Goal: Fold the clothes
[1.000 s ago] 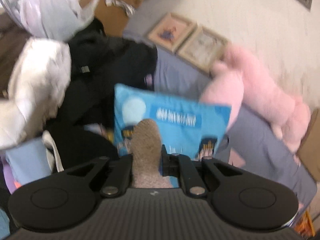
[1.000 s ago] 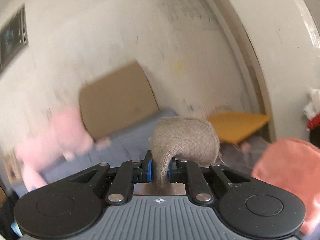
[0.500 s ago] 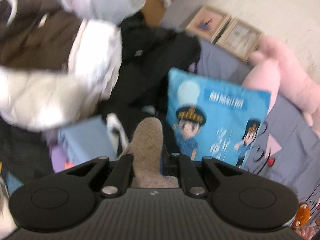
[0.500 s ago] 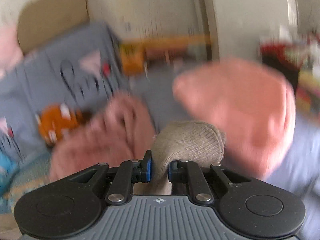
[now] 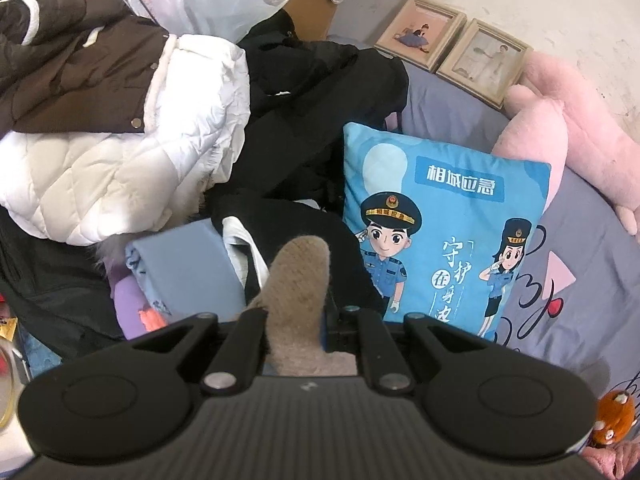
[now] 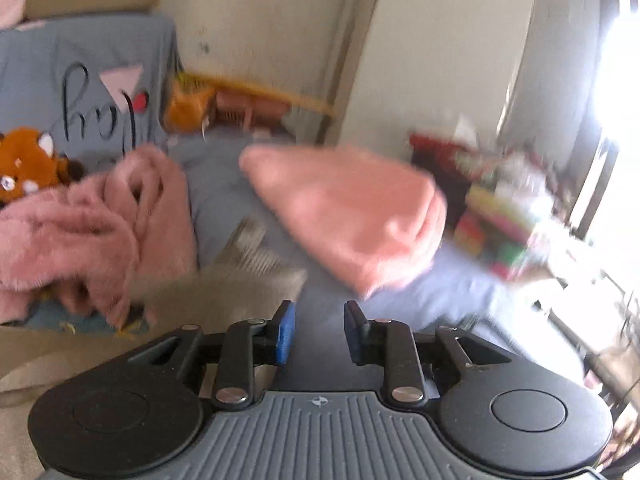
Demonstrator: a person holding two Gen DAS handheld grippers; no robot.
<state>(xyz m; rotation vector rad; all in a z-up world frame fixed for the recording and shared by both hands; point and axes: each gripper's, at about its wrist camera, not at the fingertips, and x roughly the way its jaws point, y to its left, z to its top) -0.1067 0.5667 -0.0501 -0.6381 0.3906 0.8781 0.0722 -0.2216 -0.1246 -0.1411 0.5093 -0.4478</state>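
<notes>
My left gripper (image 5: 298, 320) is shut on a fold of a beige knitted garment (image 5: 300, 280) that sticks up between its jaws, above a heap of clothes on the bed. My right gripper (image 6: 318, 332) is open with nothing between its blue pads (image 6: 286, 330). The beige knit (image 6: 208, 296) lies blurred just left of it, spreading down to the lower left over the grey-blue bedsheet (image 6: 224, 164).
In the left wrist view are a blue cartoon cushion (image 5: 440, 232), a white quilted jacket (image 5: 120, 172), black clothes (image 5: 320, 92), a folded blue cloth (image 5: 184, 268), a pink plush toy (image 5: 580, 128) and two picture frames (image 5: 452, 40). In the right wrist view are a salmon cushion (image 6: 348, 212), pink fleece (image 6: 92, 224) and an orange plush toy (image 6: 28, 164).
My right gripper has opened and let go of the beige knit, which dropped to its left. My left gripper still holds its fold and has tilted down toward the clothes heap.
</notes>
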